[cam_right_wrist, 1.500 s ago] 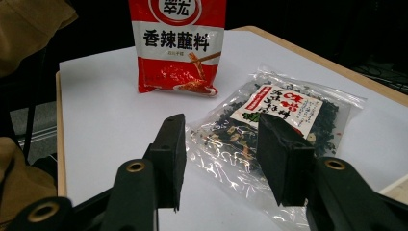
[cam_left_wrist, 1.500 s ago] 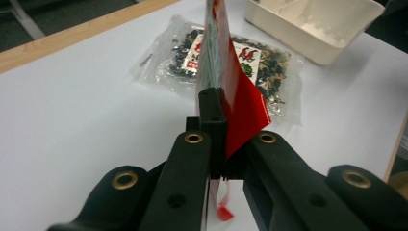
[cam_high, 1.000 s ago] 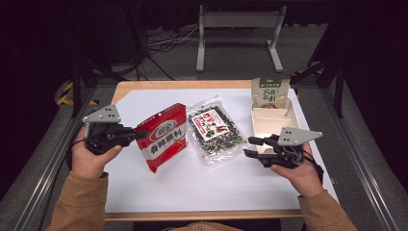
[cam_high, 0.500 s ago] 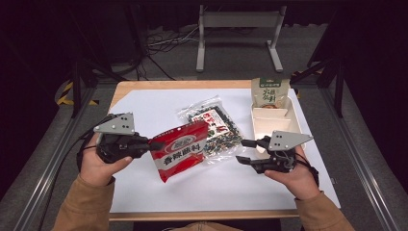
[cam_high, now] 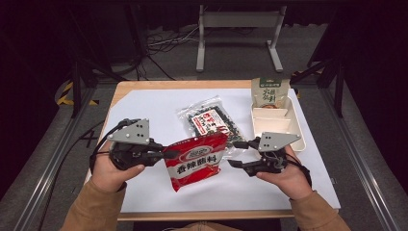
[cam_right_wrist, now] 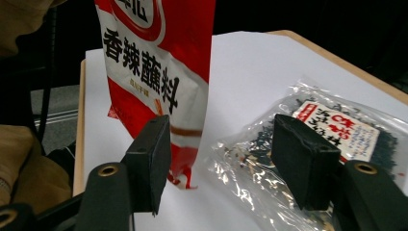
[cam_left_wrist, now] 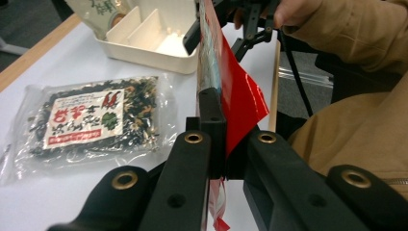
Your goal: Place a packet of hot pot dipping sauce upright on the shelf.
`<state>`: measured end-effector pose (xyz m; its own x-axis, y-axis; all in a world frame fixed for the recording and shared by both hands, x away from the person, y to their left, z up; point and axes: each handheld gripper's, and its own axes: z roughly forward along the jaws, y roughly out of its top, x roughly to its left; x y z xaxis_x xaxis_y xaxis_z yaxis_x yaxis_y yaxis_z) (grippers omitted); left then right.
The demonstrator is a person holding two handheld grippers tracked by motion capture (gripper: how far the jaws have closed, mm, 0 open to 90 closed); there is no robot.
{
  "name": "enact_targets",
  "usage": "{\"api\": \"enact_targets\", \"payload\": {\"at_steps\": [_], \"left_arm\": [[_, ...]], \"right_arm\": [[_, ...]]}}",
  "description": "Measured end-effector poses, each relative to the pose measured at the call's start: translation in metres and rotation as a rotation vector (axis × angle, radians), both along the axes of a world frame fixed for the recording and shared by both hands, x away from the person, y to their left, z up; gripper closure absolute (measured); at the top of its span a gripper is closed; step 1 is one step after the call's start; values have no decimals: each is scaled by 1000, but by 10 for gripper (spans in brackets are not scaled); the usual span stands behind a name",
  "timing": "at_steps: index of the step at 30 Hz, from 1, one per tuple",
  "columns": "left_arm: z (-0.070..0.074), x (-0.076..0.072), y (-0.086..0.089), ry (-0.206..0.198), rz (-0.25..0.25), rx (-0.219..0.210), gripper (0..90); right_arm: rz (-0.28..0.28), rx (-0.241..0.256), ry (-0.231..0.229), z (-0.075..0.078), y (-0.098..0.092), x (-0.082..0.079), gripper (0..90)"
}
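Above the white sheet [cam_high: 154, 108], near the table's front middle, your red sachet [cam_high: 196, 160] hangs clear of the surface, tilted, with its printed face toward the high view. Your left gripper [cam_high: 161, 155] clamps the sachet's left edge; in the left gripper view the jaws pinch the red film [cam_left_wrist: 240, 96] between them. Your right gripper [cam_high: 236, 154] stands just beside the sachet's right edge with its jaws spread wide and nothing between them; in the right gripper view the sachet [cam_right_wrist: 159, 62] hangs just beyond one jaw, apart from the other. Behind the sachet, the clear packet of dark dried goods [cam_high: 208, 121] lies flat on the sheet. Farther right, the cream divided tray [cam_high: 276, 126] sits on the sheet, with a green pouch [cam_high: 269, 91] standing upright at its far end.
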<state>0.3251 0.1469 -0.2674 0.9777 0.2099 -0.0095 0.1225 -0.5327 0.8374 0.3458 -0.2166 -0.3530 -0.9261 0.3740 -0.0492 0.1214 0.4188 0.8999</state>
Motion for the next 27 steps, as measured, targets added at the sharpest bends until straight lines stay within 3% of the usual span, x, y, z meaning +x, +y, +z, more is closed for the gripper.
{"api": "enact_targets", "payload": {"at_steps": [11, 16, 21, 27], "left_arm": [[-1, -4, -12, -3, -30, -8, 893], [-2, -4, -15, -7, -22, 4, 893], [-3, -3, -16, -4, -22, 5, 893], [-4, -3, -16, -5, -12, 11, 893]], "right_arm": [[80, -5, 79, -15, 18, 4, 404], [141, -35, 89, -23, 24, 11, 498], [168, -55, 105, -28, 28, 14, 548], [206, -39, 112, -31, 29, 16, 724]]}}
